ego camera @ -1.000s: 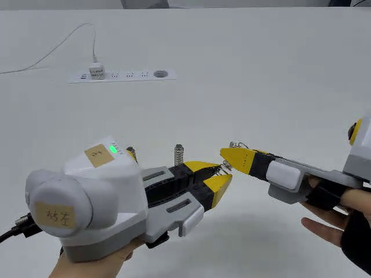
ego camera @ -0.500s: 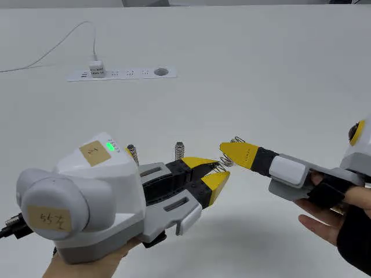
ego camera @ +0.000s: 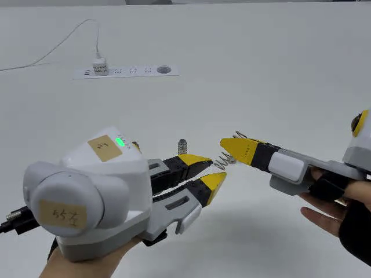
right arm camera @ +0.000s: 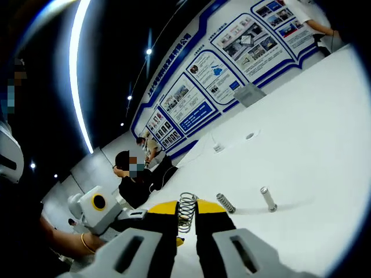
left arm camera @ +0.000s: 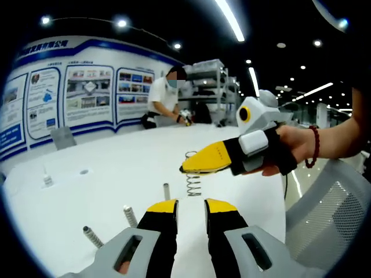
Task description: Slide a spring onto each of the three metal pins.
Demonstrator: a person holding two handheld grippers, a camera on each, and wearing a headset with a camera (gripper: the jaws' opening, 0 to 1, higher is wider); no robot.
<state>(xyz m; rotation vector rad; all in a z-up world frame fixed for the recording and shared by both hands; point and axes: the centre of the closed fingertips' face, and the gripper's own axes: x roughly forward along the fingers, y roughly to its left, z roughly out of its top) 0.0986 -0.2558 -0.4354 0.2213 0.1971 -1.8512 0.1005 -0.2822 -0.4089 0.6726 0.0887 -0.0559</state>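
The right hand-held gripper has its yellow jaws pressed together on one end of a spring. From those tips the spring's long axis slants down toward the tips of the left hand-held gripper, ending just ahead of them. In the left gripper view it hangs upright, with its free end pointing at the counter.

The left hand-held gripper's jaws are spread and hold nothing. Just beyond them, under the spring, a bare pin stands upright. To its left, a second pin and a third pin each carry a coil.

The counter is plain white. Well beyond both hand-held grippers lies a power strip with a white cable. Around the room are blue-framed wall panels, a ceiling light strip and a person at the counter's far end.
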